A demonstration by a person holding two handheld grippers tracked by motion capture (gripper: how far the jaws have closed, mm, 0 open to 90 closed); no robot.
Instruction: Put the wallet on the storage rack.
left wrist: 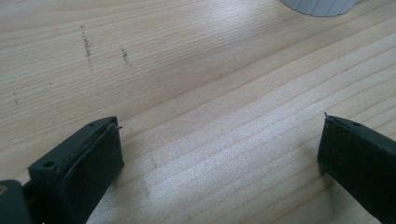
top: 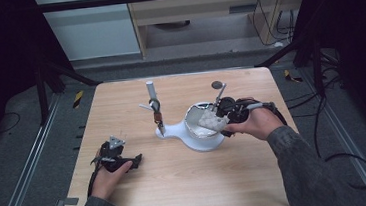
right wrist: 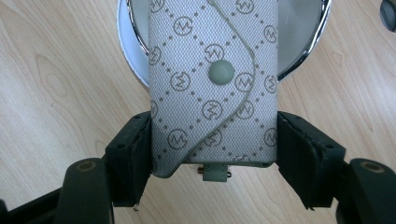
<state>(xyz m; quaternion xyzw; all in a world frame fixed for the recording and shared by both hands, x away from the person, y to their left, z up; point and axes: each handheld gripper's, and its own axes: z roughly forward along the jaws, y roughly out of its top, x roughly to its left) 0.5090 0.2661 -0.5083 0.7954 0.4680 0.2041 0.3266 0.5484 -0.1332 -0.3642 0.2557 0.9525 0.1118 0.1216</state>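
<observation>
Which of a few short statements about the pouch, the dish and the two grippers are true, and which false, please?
1. The right gripper is shut on the patterned pouch. True.
2. The pouch's snap flap hangs open. False: the flap lies shut under its button.
3. The left gripper holds a pen. False: it is open over the bare wooden table.
4. The pouch is over the white dish with the chrome rim. True.
5. The dish belongs to a white stand with an upright post. True.
</observation>
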